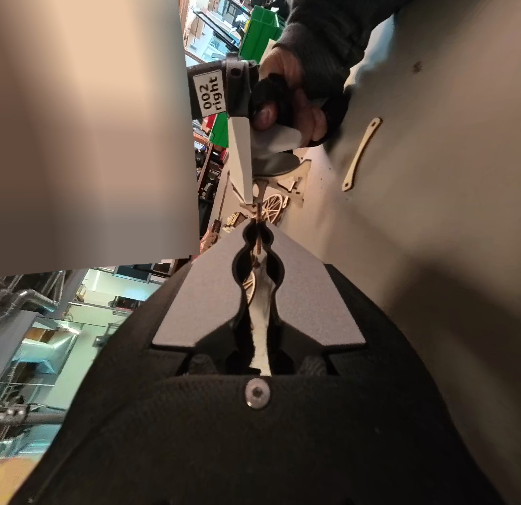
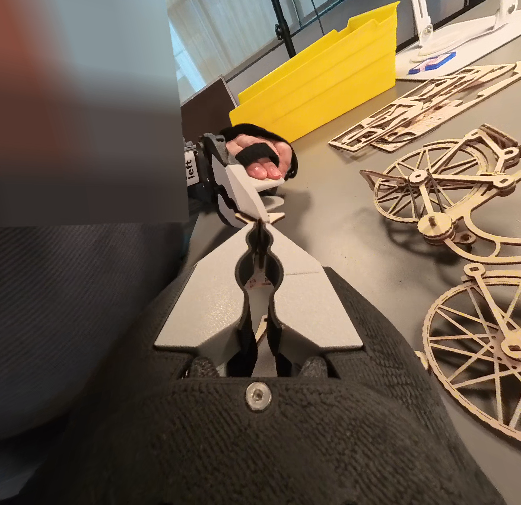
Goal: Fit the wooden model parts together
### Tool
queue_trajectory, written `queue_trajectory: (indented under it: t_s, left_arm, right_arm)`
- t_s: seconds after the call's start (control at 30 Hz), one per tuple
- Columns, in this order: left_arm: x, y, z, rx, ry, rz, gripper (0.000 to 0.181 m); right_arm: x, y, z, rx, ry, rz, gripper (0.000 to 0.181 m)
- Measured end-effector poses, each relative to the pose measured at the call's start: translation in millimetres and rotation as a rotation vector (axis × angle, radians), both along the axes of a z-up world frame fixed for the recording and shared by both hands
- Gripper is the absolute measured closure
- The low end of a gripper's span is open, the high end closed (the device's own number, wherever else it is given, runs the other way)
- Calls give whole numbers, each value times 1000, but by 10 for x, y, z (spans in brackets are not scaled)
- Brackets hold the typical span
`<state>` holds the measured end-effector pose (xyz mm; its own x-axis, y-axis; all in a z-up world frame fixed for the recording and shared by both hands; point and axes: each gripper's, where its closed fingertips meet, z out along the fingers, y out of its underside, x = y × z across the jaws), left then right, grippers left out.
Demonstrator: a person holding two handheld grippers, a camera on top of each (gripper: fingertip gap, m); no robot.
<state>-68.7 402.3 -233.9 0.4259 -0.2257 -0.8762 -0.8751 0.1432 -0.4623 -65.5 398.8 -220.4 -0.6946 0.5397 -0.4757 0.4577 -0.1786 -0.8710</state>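
Observation:
My left gripper point(image 1: 258, 223) is shut on a small flat wooden part point(image 2: 277, 217) with pointed ends, seen edge-on between its tips in the left wrist view. My right gripper point(image 2: 259, 225) is shut on a thin wooden part point(image 2: 260, 246), also edge-on. The two gripper tips meet and the two parts touch just above the grey table point(image 2: 338, 238). The right gripper point(image 1: 251, 202) comes in from above in the left wrist view. The left gripper point(image 2: 262, 218) lies low over the table in the right wrist view. How the parts join is hidden by the fingers.
A wooden bicycle wheel assembly point(image 2: 439, 187) and a second wheel point(image 2: 479, 336) lie at the right. Cut-out wooden sheets point(image 2: 423, 111), a yellow bin point(image 2: 324, 77) and a white stand point(image 2: 451, 21) are behind. A curved wooden strip point(image 1: 362, 153) lies loose on the table. The grippers are tip to tip, or close to it.

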Motion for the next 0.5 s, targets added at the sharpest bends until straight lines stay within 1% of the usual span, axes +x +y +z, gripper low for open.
queue_trajectory:
  t_s: [0.1,0.23,0.37,0.5]
  left_arm:
    - [-38,24,23,6,-27,30,179]
    - [-208,90,176,49,-140,111,179]
    - [-330,130,297,86,-248,167,179]
    - [-436,150,354,102,-329,212,180]
  right_arm:
    - [-32,24,29,-16,16,-41,181]
    - [-187,103,180,-106,90,-184,181]
    - [-292,150,287,-213,118,-262,181]
    - [-377,161,330,-263,133,-340,181]
